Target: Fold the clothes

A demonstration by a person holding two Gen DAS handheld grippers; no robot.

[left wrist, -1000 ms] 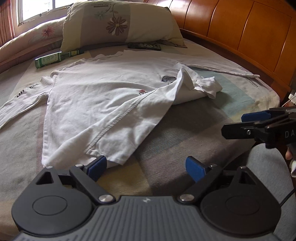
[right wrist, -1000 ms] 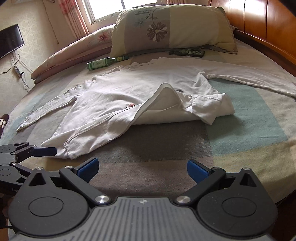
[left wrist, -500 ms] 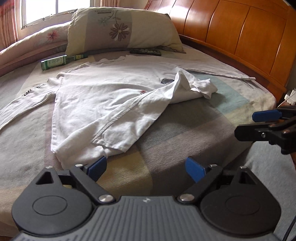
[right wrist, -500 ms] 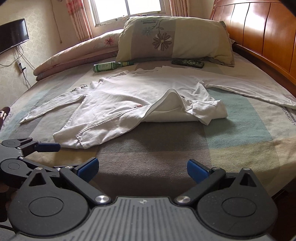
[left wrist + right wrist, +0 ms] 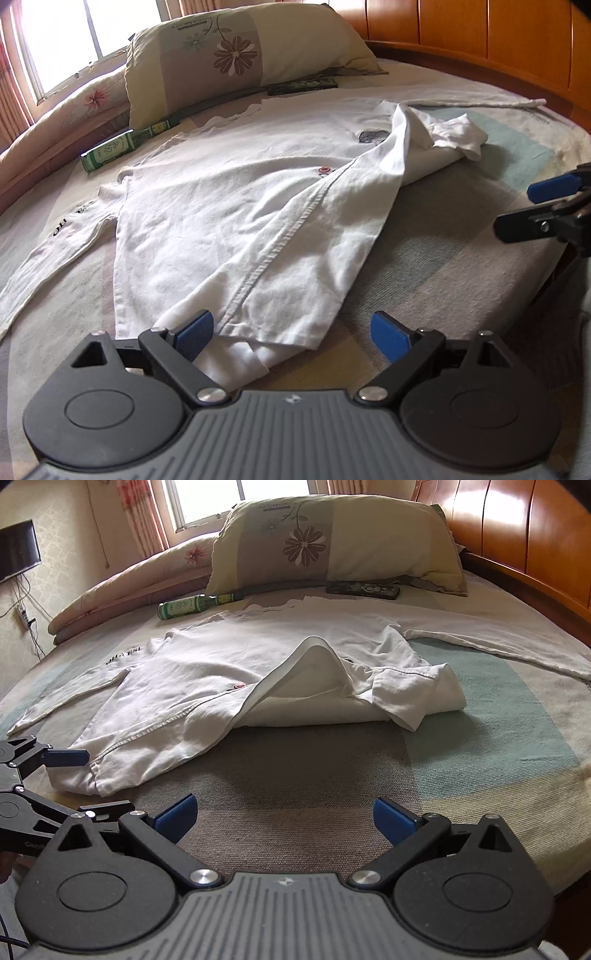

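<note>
Left gripper [image 5: 291,334] spread wide at the hem of the white shirt [image 5: 236,221]; right gripper [image 5: 284,818] spread wide over bare bedspread.

Both pairs of blue-padded fingers grip nothing. Left wrist view: the near hem corner of the shirt lies between the two fingers, just beside the left pad [image 5: 194,334]; contact cannot be told. The right gripper's fingers enter that view at 3 o'clock, apart from the cloth. Right wrist view: the shirt lies spread on the bed [image 5: 480,738], body at 11 o'clock, one sleeve reaching to 9 o'clock, the other to 2 o'clock, a front panel folded over with its edge raised. A green bottle [image 5: 184,607], a dark flat object [image 5: 364,589] and a floral pillow [image 5: 332,542] sit at 12 o'clock, beyond the shirt.
</note>
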